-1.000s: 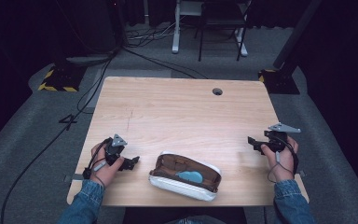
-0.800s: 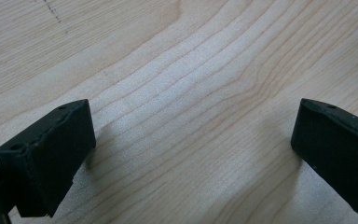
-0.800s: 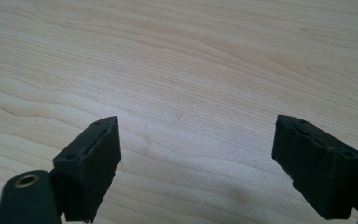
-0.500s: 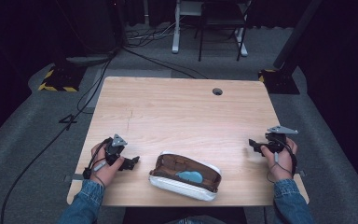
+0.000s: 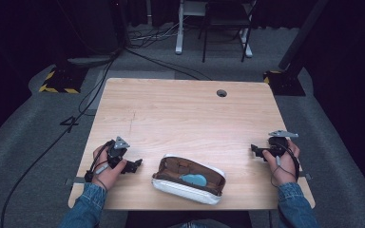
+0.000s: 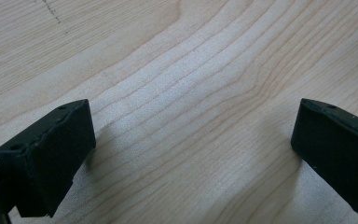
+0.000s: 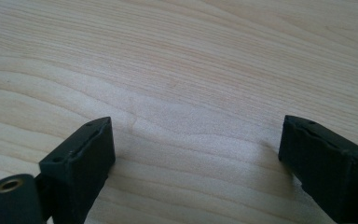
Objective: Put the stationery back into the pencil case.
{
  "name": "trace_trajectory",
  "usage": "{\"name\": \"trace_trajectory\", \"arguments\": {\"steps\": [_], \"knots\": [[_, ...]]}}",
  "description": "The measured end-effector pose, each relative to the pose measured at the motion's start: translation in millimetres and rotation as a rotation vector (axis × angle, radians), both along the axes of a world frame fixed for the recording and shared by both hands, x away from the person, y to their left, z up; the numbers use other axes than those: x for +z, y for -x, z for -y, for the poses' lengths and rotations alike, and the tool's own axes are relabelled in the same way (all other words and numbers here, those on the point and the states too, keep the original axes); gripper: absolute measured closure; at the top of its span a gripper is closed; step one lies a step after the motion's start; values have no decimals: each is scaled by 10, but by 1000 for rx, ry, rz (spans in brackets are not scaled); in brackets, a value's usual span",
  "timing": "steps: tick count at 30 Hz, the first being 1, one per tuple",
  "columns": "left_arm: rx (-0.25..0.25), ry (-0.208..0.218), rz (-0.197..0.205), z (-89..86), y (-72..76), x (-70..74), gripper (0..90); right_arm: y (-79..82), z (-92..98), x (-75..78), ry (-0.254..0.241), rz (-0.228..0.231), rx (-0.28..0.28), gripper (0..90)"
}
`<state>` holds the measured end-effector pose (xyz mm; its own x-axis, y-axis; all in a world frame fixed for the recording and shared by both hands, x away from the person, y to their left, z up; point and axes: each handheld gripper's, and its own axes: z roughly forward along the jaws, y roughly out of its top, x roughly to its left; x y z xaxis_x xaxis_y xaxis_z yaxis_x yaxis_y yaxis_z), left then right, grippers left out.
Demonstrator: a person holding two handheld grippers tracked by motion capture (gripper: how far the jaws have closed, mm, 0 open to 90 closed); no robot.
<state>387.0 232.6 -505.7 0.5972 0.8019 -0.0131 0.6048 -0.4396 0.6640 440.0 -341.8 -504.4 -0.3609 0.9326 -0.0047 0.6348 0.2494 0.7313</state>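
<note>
My left gripper (image 5: 134,165) lower left, jaws wide over bare wood | right gripper (image 5: 255,149) lower right — wide too | pouch (image 5: 188,179) (unzipped) bottom centre on pale table (image 5: 180,114) | dark room — grey carpet (image 5: 24,142)

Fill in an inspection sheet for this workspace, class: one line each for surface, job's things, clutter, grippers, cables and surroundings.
Surface: light wooden table, round grommet hole near the far edge.
Job's things: open white pouch with brown lining at the near edge, a blue item inside.
Clutter: nothing seen.
Grippers: left gripper and right gripper both open, each over bare wood, apart from the pouch.
Cables: black cables trail across the floor on the left.
Surroundings: grey carpet, dark backdrop, white table legs behind.
</note>
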Motion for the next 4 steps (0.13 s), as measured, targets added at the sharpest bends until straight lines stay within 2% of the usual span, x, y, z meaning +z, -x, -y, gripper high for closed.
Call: {"name": "trace_trajectory", "arguments": {"steps": [4], "knots": [[0, 0, 0, 0, 0, 0, 0, -3, 2, 0, 1, -1, 2, 104]]}}
